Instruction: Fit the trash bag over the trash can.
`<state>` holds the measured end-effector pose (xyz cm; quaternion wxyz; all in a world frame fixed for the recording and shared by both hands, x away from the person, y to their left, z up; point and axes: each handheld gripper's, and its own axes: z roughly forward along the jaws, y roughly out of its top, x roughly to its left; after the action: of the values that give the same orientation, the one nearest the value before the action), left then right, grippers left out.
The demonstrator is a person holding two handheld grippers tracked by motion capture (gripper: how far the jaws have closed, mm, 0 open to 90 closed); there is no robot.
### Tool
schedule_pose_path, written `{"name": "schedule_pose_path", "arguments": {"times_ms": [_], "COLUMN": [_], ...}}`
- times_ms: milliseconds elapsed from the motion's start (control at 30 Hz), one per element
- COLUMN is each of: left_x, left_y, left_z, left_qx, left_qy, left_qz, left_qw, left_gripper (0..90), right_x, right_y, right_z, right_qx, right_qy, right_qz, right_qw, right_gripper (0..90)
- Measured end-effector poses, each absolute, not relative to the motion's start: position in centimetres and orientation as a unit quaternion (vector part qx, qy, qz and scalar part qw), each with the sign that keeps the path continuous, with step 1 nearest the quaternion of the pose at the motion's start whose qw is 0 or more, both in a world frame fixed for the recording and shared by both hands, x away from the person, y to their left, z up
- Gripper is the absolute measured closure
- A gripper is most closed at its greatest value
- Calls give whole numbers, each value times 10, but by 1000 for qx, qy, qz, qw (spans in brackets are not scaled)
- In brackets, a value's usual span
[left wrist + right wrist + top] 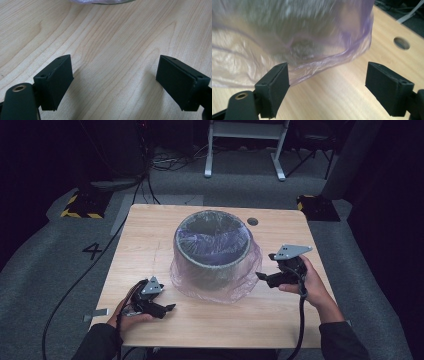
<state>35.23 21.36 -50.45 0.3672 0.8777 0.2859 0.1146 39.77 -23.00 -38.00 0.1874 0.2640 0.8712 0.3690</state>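
In the high view, a round grey bin (212, 251) stands in the middle of the wooden table (150, 227), with a thin purple bag (215, 287) lining it and folded down over its outside. The left gripper view shows the left gripper (115, 82) with jaws wide apart over bare wood, the bag's edge (82, 1) far ahead. The right gripper view shows the right gripper (327, 87) also spread apart, holding nothing, close to the wrinkled, half-clear bag (317, 62).

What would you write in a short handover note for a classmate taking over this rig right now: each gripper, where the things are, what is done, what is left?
Left gripper: open, holds nothing, low over the pale wooden table at its near left.
Right gripper: open, holds nothing, at the right side of the bin, its fingers next to the loose bag edge.
Round grey bin: upright mid-table, lined with a thin translucent purple plastic bag folded over the rim and draped down to the tabletop.
Done: bag sits in and over the bin.
Left: probably handling the bag's skirt; nothing is gripped yet.
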Motion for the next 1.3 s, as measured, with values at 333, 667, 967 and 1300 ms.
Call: {"name": "schedule_pose_path", "arguments": {"times_ms": [333, 667, 967, 1300], "left_x": [354, 354, 354, 353], "left_y": [213, 213, 213, 213], "left_z": [-504, -504, -504, -504], "left_qx": [878, 878, 878, 878], "left_qy": [284, 284, 284, 286], "left_qz": [114, 114, 114, 115], "left_qw": [367, 367, 367, 367], "left_gripper": [131, 131, 131, 132], "right_x": [389, 381, 371, 353], "right_y": [-242, -250, -262, -292], "right_z": [-413, -442, -473, -499], "right_qx": [280, 280, 286, 335], "right_qy": [879, 890, 897, 861], "right_qz": [342, 304, 278, 351], "right_qw": [181, 193, 189, 150], "right_gripper": [189, 183, 183, 166]}}
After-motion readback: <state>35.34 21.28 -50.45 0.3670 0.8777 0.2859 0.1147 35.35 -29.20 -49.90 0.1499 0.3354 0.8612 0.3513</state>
